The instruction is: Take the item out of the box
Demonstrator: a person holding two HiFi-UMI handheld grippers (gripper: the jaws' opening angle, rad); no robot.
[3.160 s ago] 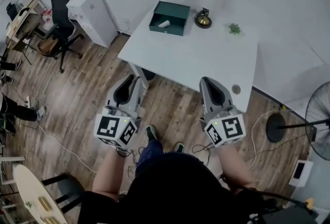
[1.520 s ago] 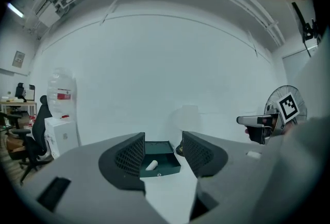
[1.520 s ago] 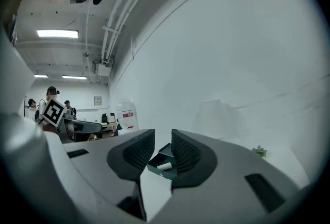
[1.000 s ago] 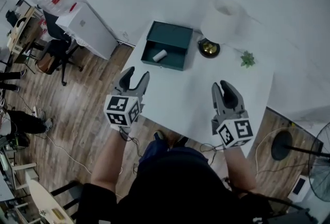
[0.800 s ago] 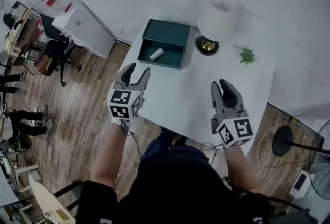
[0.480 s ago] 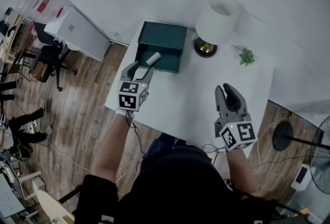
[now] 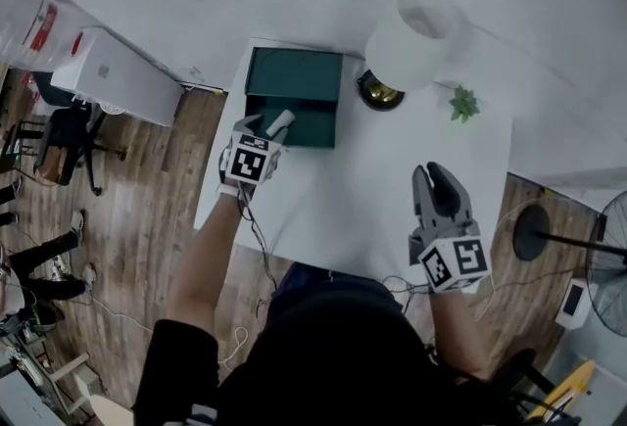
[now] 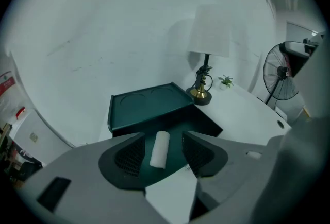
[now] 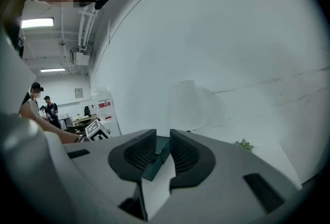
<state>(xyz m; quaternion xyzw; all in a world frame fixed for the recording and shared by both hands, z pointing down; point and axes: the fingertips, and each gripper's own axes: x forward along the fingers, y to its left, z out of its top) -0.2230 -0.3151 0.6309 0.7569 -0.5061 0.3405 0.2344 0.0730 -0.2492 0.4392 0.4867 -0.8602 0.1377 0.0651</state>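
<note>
A dark green box (image 7: 294, 81) stands at the white table's far left corner, its lower tray pulled open toward me. In that tray lies a white roll (image 7: 282, 122). My left gripper (image 7: 265, 132) reaches over the table edge to the tray. In the left gripper view its jaws stand open on either side of the roll (image 8: 160, 149), not pressing it. My right gripper (image 7: 438, 177) hovers above the table's near right part, far from the box. Its jaws are closing to a narrow gap with nothing between them (image 9: 163, 138).
A lamp with a white shade (image 7: 409, 42) and brass base (image 7: 380, 93) stands right of the box, with a small green plant (image 7: 463, 104) beyond it. The table (image 7: 372, 189) has a round grommet near its right edge. On the floor are a white cabinet (image 7: 108, 76) and a fan (image 7: 612, 262).
My left gripper has moved forward from the table's near edge to the box's open tray and now has the roll between its jaws. The right gripper has stayed near its place, jaws narrower.
</note>
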